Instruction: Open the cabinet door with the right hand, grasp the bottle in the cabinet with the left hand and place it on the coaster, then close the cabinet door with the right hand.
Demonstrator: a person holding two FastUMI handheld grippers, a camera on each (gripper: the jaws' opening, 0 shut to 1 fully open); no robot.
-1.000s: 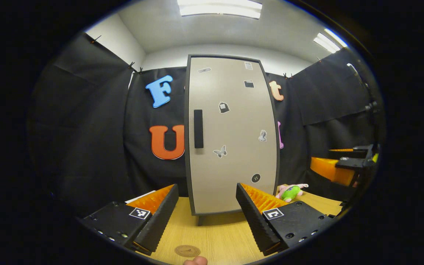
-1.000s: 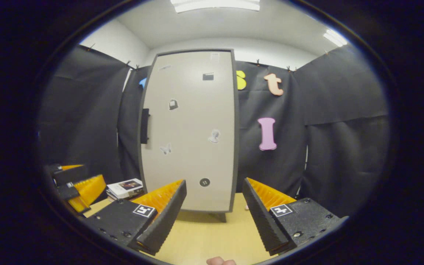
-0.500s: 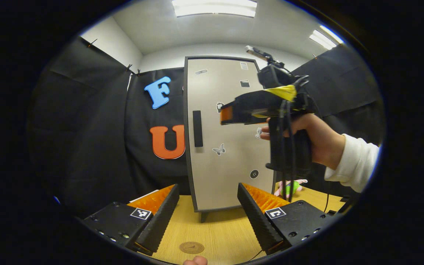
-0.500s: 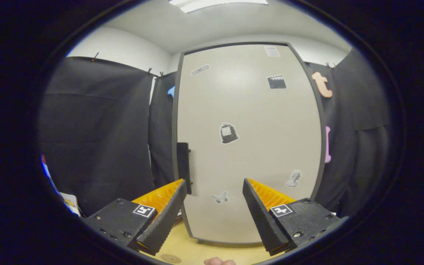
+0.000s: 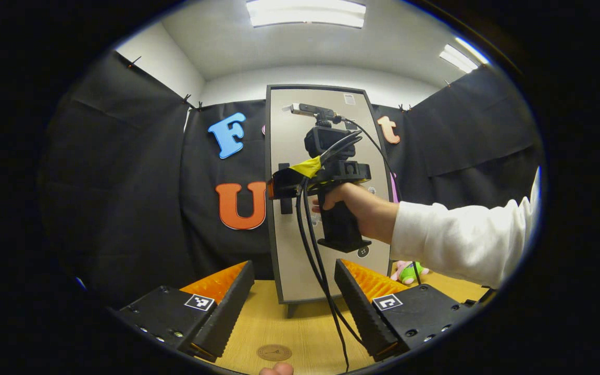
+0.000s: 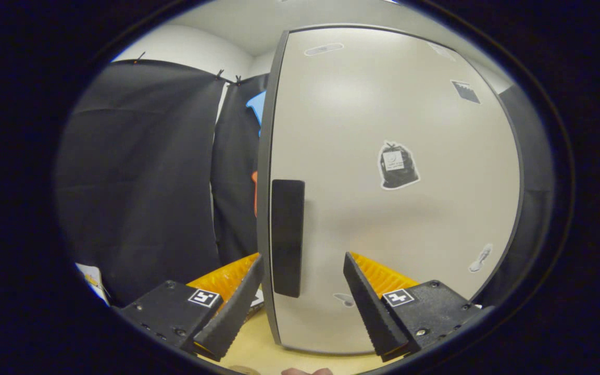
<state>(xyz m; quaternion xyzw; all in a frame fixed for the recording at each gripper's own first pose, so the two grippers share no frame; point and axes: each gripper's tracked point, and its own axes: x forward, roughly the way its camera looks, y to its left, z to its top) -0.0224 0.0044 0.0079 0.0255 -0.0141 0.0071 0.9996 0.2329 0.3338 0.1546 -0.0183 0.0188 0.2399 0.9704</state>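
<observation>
1. Bottle: out of sight; cabinet door (image 6: 383, 208) shut.
2. Handle (image 6: 286, 237) stands between my right gripper (image 6: 302, 299) fingers, which are spread, not touching it.
3. My left gripper (image 5: 294, 304) is spread too, coaster (image 5: 274, 352) on the table (image 5: 300, 323) between its fingers, right-hand cables (image 5: 313, 250) hanging ahead.

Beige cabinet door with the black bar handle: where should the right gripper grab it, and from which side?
Judging by shape: take the black vertical bar handle near the beige cabinet door's left edge. Come straight at the front, open right gripper fingers straddling the bar's narrow width, around mid-height.
</observation>
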